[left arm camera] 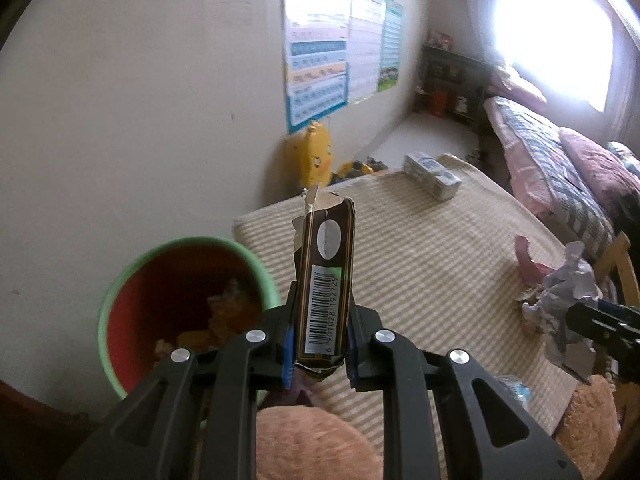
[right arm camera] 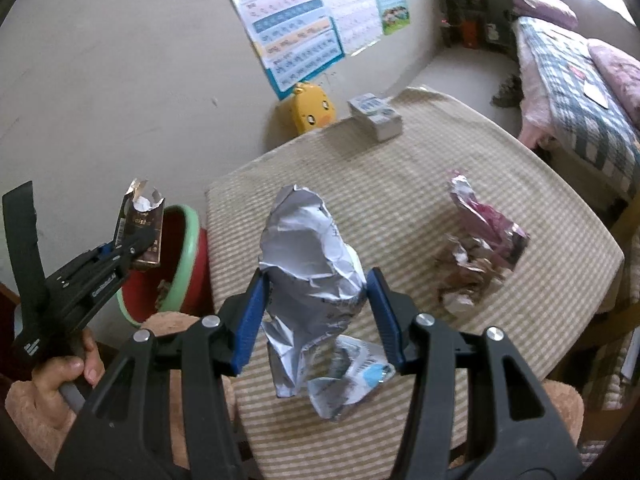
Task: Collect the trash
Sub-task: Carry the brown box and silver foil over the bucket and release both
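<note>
Here the left gripper (left arm camera: 320, 344) fingers clamp a torn brown carton (left arm camera: 326, 280); the right gripper (right arm camera: 316, 316) fingers clamp crumpled silver foil (right arm camera: 312, 264).

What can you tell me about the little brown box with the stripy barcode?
The brown box is a small, narrow cardboard carton, dark brown with thin gold edge lines, a white barcode sticker and a pale oval. Its top is torn open and ragged, with white lining showing. It stands upright, pinched between the left gripper pads, held in the air beside the green-rimmed red bin.
</note>
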The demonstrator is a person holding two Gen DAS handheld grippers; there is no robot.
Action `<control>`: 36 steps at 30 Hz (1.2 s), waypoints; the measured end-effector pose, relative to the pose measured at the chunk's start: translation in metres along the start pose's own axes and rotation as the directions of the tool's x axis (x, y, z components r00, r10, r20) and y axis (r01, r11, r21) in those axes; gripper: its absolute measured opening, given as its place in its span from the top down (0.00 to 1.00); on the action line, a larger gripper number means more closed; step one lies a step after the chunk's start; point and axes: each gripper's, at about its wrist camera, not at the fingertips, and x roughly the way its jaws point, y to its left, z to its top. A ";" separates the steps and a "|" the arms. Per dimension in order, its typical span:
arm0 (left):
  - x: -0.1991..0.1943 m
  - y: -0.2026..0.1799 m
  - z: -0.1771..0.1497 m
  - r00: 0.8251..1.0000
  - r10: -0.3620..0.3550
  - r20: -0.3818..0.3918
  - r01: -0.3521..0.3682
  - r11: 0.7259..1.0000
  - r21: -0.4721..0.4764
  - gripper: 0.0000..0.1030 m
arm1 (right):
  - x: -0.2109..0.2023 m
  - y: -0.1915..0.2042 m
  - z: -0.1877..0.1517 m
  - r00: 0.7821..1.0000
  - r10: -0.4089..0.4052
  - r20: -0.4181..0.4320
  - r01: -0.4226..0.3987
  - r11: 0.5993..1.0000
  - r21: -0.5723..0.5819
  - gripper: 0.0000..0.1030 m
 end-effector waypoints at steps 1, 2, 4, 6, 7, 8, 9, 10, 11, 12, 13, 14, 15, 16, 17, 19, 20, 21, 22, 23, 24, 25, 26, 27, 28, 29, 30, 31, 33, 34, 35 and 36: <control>-0.002 0.005 0.000 1.000 0.011 0.007 -0.011 1.000 -0.002 0.84 | -0.001 0.006 0.002 1.000 0.005 0.005 -0.005 1.000 -0.015 0.52; -0.004 0.010 0.001 1.000 0.018 0.013 -0.018 1.000 -0.007 0.84 | -0.001 0.010 0.004 1.000 0.008 0.008 -0.008 1.000 -0.023 0.52; -0.009 0.019 0.001 0.999 0.029 0.022 -0.028 0.999 -0.020 0.84 | 0.001 0.021 0.007 1.000 0.022 0.010 -0.021 0.999 -0.042 0.52; -0.013 0.030 0.002 0.998 0.047 0.033 -0.046 0.998 -0.036 0.84 | 0.004 0.032 0.010 1.000 0.031 0.004 -0.031 0.998 -0.062 0.52; -0.014 0.037 0.001 0.998 0.057 0.035 -0.056 0.998 -0.042 0.84 | 0.006 0.036 0.011 0.999 0.035 0.001 -0.035 0.997 -0.071 0.52; -0.015 0.041 0.001 0.997 0.064 0.035 -0.062 0.997 -0.046 0.84 | 0.009 0.043 0.013 0.999 0.045 -0.004 -0.045 0.995 -0.086 0.52; -0.015 0.049 0.000 0.997 0.076 0.033 -0.074 0.996 -0.054 0.84 | 0.012 0.049 0.014 0.998 0.054 -0.010 -0.055 0.994 -0.096 0.52; -0.014 0.055 0.000 0.996 0.086 0.029 -0.084 0.995 -0.060 0.84 | 0.016 0.057 0.016 0.997 0.069 -0.020 -0.071 0.992 -0.106 0.52; -0.013 0.061 -0.001 0.995 0.096 0.024 -0.094 0.993 -0.068 0.84 | 0.020 0.063 0.017 0.997 0.078 -0.026 -0.080 0.990 -0.112 0.52; -0.012 0.069 -0.002 0.994 0.108 0.018 -0.106 0.991 -0.080 0.84 | 0.025 0.070 0.018 0.995 0.090 -0.034 -0.093 0.988 -0.122 0.52; -0.011 0.076 -0.003 0.993 0.117 0.012 -0.115 0.989 -0.094 0.84 | 0.029 0.078 0.019 0.994 0.099 -0.044 -0.104 0.985 -0.135 0.52; -0.010 0.081 -0.004 0.992 0.123 0.009 -0.121 0.987 -0.105 0.84 | 0.033 0.084 0.020 0.993 0.104 -0.051 -0.111 0.983 -0.144 0.52; -0.010 0.090 -0.006 0.991 0.134 0.007 -0.132 0.984 -0.123 0.84 | 0.038 0.091 0.020 0.992 0.111 -0.062 -0.119 0.981 -0.153 0.52; -0.009 0.097 -0.008 0.990 0.143 0.005 -0.141 0.980 -0.138 0.84 | 0.043 0.099 0.020 0.990 0.122 -0.078 -0.133 0.978 -0.163 0.52; -0.009 0.102 -0.009 0.989 0.148 0.003 -0.146 0.978 -0.148 0.84 | 0.046 0.104 0.020 0.988 0.128 -0.087 -0.141 0.976 -0.168 0.52; -0.006 0.115 -0.013 0.987 0.159 -0.008 -0.158 0.972 -0.173 0.84 | 0.055 0.116 0.019 0.985 0.137 -0.108 -0.155 0.970 -0.186 0.52; -0.004 0.119 -0.014 0.987 0.163 -0.013 -0.162 0.970 -0.179 0.84 | 0.059 0.121 0.020 0.983 0.142 -0.116 -0.163 0.968 -0.192 0.52; -0.002 0.125 -0.016 0.985 0.170 -0.019 -0.170 0.967 -0.189 0.84 | 0.062 0.126 0.020 0.982 0.145 -0.123 -0.168 0.966 -0.196 0.52; -0.001 0.130 -0.017 0.985 0.173 -0.021 -0.174 0.965 -0.196 0.84 | 0.065 0.130 0.020 0.980 0.149 -0.130 -0.174 0.964 -0.202 0.52; 0.000 0.133 -0.017 0.984 0.176 -0.023 -0.177 0.963 -0.204 0.84 | 0.070 0.136 0.021 0.978 0.154 -0.139 -0.181 0.961 -0.208 0.52; 0.001 0.139 -0.018 0.983 0.180 -0.025 -0.181 0.960 -0.212 0.84 | 0.075 0.141 0.023 0.977 0.158 -0.145 -0.186 0.959 -0.213 0.52; 0.003 0.143 -0.019 0.983 0.183 -0.028 -0.185 0.958 -0.219 0.84 | 0.080 0.147 0.025 0.975 0.162 -0.154 -0.194 0.956 -0.219 0.52; 0.004 0.145 -0.020 0.982 0.185 -0.029 -0.187 0.956 -0.224 0.84 | 0.083 0.151 0.026 0.974 0.164 -0.159 -0.197 0.955 -0.222 0.52; 0.004 0.149 -0.022 0.982 0.187 -0.031 -0.189 0.954 -0.231 0.84 | 0.087 0.157 0.029 0.972 0.168 -0.164 -0.203 0.953 -0.225 0.52; 0.005 0.152 -0.023 0.981 0.189 -0.032 -0.192 0.953 -0.235 0.84 | 0.091 0.161 0.032 0.971 0.172 -0.168 -0.208 0.951 -0.228 0.52; 0.006 0.155 -0.023 0.981 0.193 -0.033 -0.195 0.951 -0.239 0.84 | 0.095 0.166 0.035 0.969 0.176 -0.171 -0.214 0.949 -0.232 0.52; 0.007 0.158 -0.023 0.980 0.194 -0.033 -0.197 0.950 -0.241 0.84 | 0.100 0.172 0.038 0.968 0.182 -0.173 -0.220 0.946 -0.237 0.52; 0.008 0.161 -0.023 0.980 0.198 -0.034 -0.200 0.949 -0.242 0.84 | 0.104 0.178 0.041 0.967 0.186 -0.175 -0.225 0.943 -0.243 0.52; 0.010 0.167 -0.023 0.978 0.204 -0.037 -0.206 0.947 -0.247 0.84 | 0.111 0.188 0.046 0.965 0.189 -0.180 -0.231 0.940 -0.252 0.52; 0.011 0.170 -0.023 0.978 0.205 -0.040 -0.208 0.945 -0.251 0.84 | 0.114 0.193 0.047 0.963 0.192 -0.186 -0.236 0.938 -0.255 0.51; 0.012 0.173 -0.023 0.978 0.206 -0.042 -0.210 0.945 -0.252 0.83 | 0.119 0.199 0.049 0.960 0.195 -0.199 -0.244 0.935 -0.257 0.49; 0.014 0.175 -0.023 0.976 0.214 -0.049 -0.219 0.942 -0.255 0.81 | 0.122 0.202 0.049 0.959 0.197 -0.204 -0.247 0.934 -0.256 0.49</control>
